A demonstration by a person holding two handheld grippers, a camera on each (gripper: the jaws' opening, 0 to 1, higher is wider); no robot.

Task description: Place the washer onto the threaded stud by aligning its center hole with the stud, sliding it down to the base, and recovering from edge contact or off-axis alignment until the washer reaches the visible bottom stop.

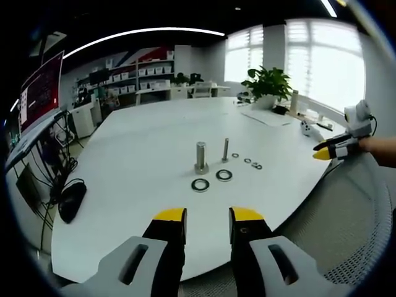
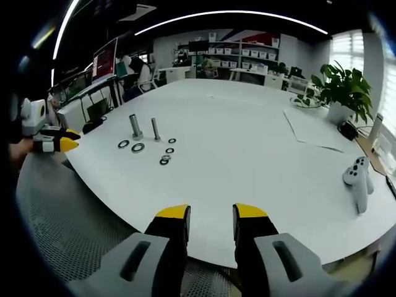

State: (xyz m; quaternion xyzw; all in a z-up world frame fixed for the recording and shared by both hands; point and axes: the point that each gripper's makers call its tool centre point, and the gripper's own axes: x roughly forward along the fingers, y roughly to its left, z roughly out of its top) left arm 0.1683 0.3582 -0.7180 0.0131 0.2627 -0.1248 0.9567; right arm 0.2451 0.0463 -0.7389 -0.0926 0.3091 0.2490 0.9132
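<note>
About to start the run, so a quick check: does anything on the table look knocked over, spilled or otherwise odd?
Nothing stands out. Both threaded studs, the thick one and the thin one, stand upright on the white table. The washers lie flat beside them, none on a stud yet. Both grippers, left and right, are open and empty.

1. We see a plain white table [image 1: 142, 161].
2. On it, the studs [image 1: 201, 158] are silvery grey metal, and the washers [image 1: 200, 185] beside them are dark grey rings with pale centres.
3. Both grippers [image 1: 207, 223] [image 2: 211, 219] near the table edge have yellow tips on black jaws and grey bodies.
4. The plant [image 2: 340, 86] at the table's far side is green in a white pot.
</note>
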